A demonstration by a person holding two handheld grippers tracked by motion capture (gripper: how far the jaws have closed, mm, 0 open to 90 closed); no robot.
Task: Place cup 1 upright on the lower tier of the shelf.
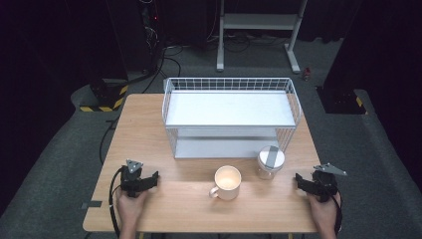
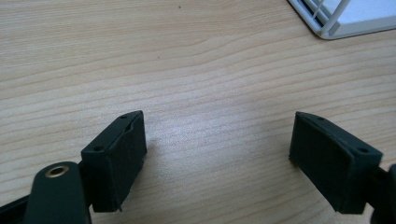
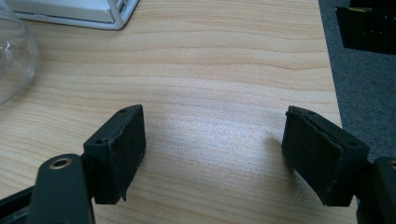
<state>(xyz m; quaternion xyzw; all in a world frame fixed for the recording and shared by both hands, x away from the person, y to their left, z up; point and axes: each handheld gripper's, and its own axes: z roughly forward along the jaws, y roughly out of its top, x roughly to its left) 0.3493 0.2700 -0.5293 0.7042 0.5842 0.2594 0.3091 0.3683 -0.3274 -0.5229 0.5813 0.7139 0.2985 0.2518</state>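
A cream mug (image 1: pixel 227 182) stands near the front middle of the wooden table (image 1: pixel 149 134), handle toward the front left. To its right is a glass jar (image 1: pixel 270 162) with a white lid; its glass edge (image 3: pixel 14 56) shows in the right gripper view. Behind them stands a white two-tier wire rack (image 1: pixel 231 117). My left gripper (image 1: pixel 149 180) rests on the table at the front left, open, with bare wood between its jaws (image 2: pixel 217 154). My right gripper (image 1: pixel 301 180) rests at the front right, open too, nothing between its jaws (image 3: pixel 212 149).
The rack's corner (image 2: pixel 336 21) shows at the top right of the left gripper view. Grey carpet (image 3: pixel 364 93) lies past the table's right edge. Cables and a metal stand (image 1: pixel 259 30) are on the floor behind the table.
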